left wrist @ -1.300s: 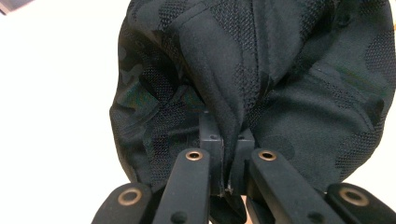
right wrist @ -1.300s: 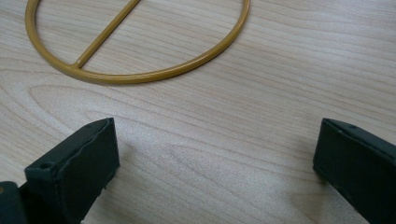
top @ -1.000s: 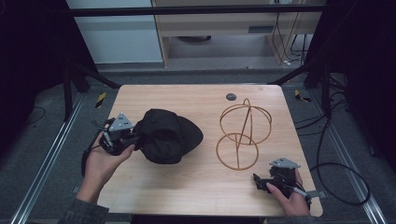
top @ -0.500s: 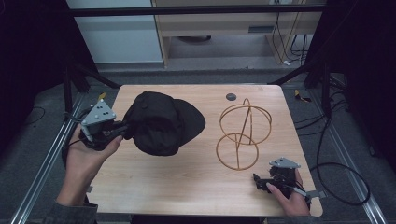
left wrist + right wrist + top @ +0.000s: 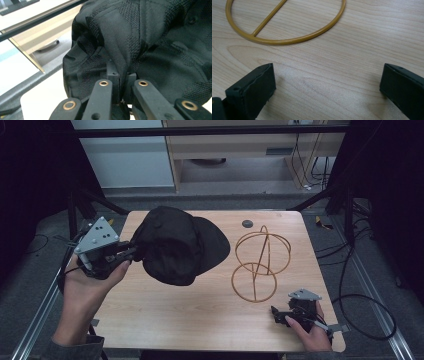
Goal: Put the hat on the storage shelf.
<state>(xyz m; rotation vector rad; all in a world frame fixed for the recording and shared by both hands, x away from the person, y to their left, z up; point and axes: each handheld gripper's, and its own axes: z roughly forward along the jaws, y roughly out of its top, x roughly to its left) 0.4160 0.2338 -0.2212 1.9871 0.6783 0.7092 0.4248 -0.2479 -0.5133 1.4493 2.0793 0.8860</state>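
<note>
The person's left forearm comes up from the near-left corner of the table (image 5: 165, 320), sleeve at the edge, palm cupped under the left gripper (image 5: 131, 252). The hand holds it off the table's left side, with the grey three-cornered plate facing up and the jaws pointing across toward the middle of the table. The jaws are pressed together on a fold of the black cap (image 5: 175, 245); in the left gripper view the fabric (image 5: 140, 42) is bunched and pinched right between the two black fingers (image 5: 113, 75), with the rest of the cap billowing out beyond them.

The cap hangs in the air from that pinch, clear of the wood, over the left half of the table. Its crown sits just past the jaws and its brim points to the right, toward the wire stand (image 5: 261, 262). The brim's edge is near the stand's upper ring but apart from it.

The right hand rests low at the near-right corner of the table, wrapped around the right gripper (image 5: 276, 315), which lies close to the surface and points left. Its jaws are spread wide with nothing between them; in the right gripper view bare wood shows between the pads (image 5: 254, 87), and the stand's yellow base ring (image 5: 287, 40) lies on the table just ahead of them, untouched.
</note>
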